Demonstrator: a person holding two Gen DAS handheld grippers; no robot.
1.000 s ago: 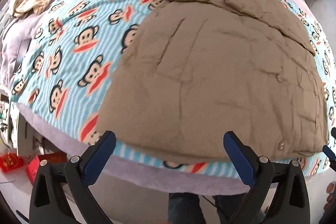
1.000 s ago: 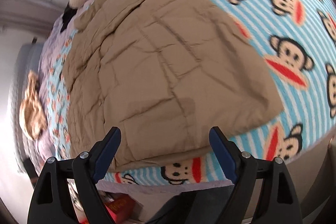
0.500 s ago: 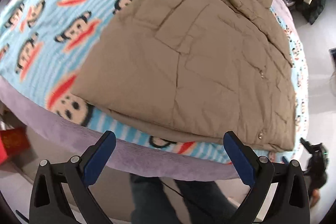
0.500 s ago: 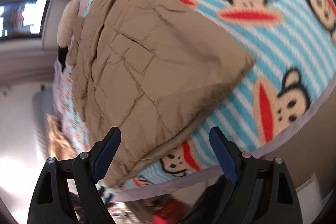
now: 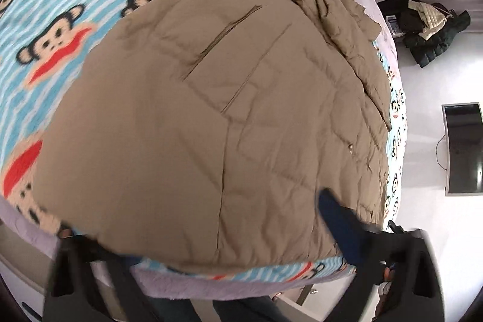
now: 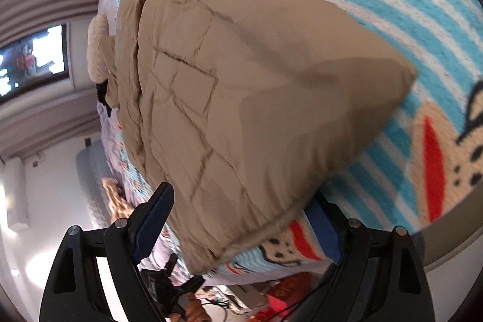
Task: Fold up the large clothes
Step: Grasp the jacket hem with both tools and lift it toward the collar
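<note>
Because the padded tan coat (image 5: 211,116) is thick and slippery, a bite on only its top layer may slip out and the fold would sag; it fills the frame centre, lying on the monkey blanket (image 5: 60,20); left gripper (image 5: 217,234) and right gripper (image 6: 241,219) both gape wide around the hem at the lower frame, clamping nothing yet.

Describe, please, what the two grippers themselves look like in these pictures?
Both match: the right gripper has a black plastic frame with triangular cut-outs, round silver bolts at the joints and dark blue fingers with a ribbed-looking pad. The left gripper is blurred but shows the same black frame and blue fingers. No markings are visible.
</note>
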